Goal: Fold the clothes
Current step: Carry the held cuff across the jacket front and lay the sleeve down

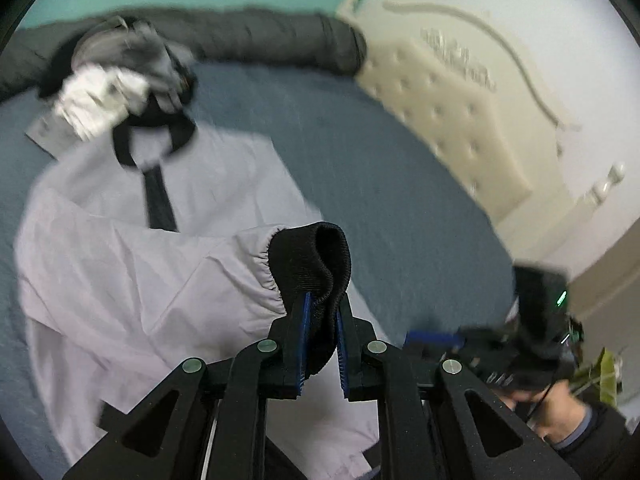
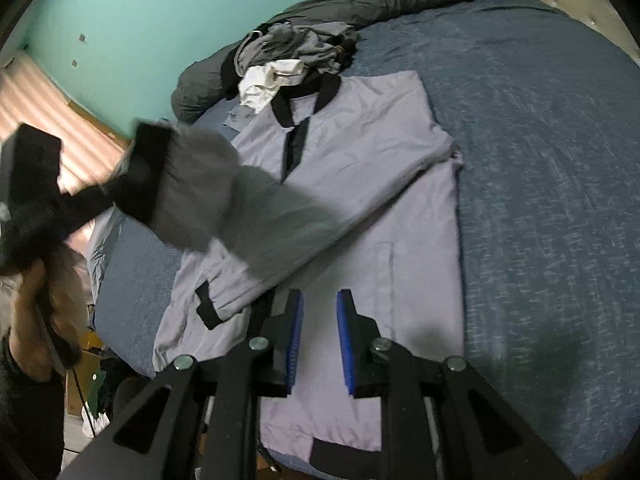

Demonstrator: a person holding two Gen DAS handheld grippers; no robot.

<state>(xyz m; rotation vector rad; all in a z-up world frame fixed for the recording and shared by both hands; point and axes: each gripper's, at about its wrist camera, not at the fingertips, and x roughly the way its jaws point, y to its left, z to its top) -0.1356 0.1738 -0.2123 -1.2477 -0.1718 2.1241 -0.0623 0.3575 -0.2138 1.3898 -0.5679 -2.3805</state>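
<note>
While the bed (image 2: 540,160) fills most of both views, its blue-grey woven cover is seen bare and open on the side toward the tufted cream headboard (image 1: 448,100), and a rolled dark grey duvet (image 1: 260,36) is banked along its far edge against the teal wall (image 2: 140,12). A pale lilac jacket (image 2: 360,152) of thin, smooth, creased fabric is laid flat on the cover with its front up, trimmed with a black ribbed collar (image 2: 304,96), a black placket and black hem bands. One sleeve is folded diagonally across the chest, and its black cuff (image 2: 208,306) is rested near the bed's near-left edge. A loose heap of grey, white and black clothes (image 2: 288,56) is piled against the collar, just before the duvet. The other sleeve is lifted off the jacket, blurred in the right wrist view. Its ribbed black cuff (image 1: 316,264) is pinched between the blue pads of the left gripper (image 1: 322,322), whose fingers are clamped on it. The right gripper (image 2: 319,312) is held parted and empty above the jacket's lower front.
</note>
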